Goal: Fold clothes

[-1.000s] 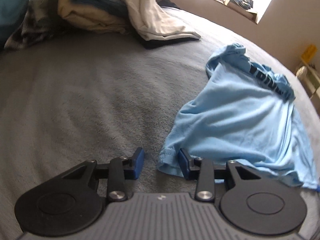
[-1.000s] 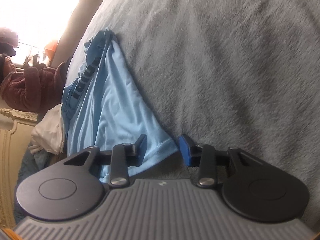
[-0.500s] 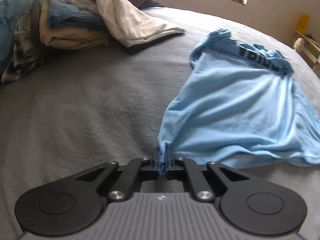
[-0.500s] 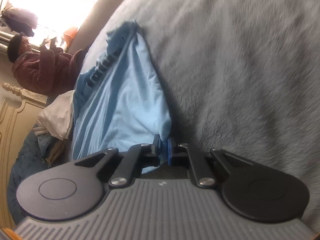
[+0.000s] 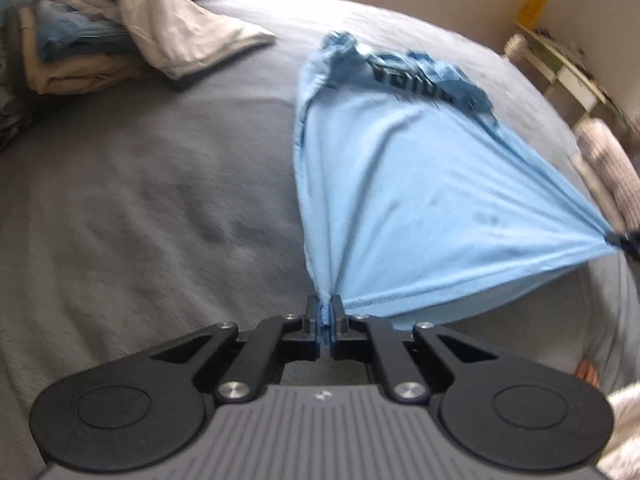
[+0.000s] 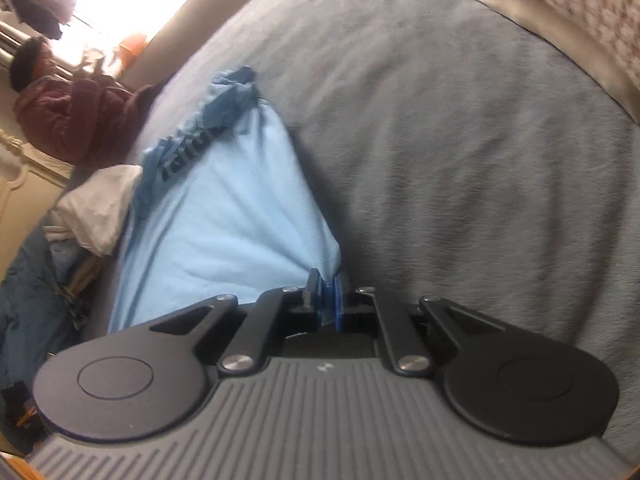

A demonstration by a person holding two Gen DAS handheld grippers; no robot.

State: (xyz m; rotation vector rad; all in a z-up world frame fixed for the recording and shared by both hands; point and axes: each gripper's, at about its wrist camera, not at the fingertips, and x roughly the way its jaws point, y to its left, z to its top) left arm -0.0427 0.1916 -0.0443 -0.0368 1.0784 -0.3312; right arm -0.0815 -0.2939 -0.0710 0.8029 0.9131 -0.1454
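Left hand-held gripper (image 5: 326, 318) has its jaws pinched together on one hem corner of the light blue T-shirt (image 5: 400, 208), and the cloth fans out tight from that pinch. Right hand-held gripper (image 6: 325, 300) is clamped on the other hem corner, blue fabric bunched between its pads. Between the two grips the hem hangs in a shallow curve, lifted off the grey bed (image 5: 160, 208); the shirt's far end, with its dark lettering, lies crumpled on the bed.

Only the left wrist view shows the whole span: the shirt stretches away to a dark tip at the frame's right edge, probably the right hand-held gripper, though it is too blurred to be sure. That view also takes in the pile of folded clothes (image 5: 80, 52) beyond the shirt, to its left, well apart from it, with a white garment (image 5: 180, 36) draped over the pile.

The right wrist view gives what the other cannot: a maroon jacket (image 6: 68, 116) past the shirt's crumpled end by the bright window, and a patterned pillow (image 6: 568, 12) off to the shirt's right, on the bed's far side.
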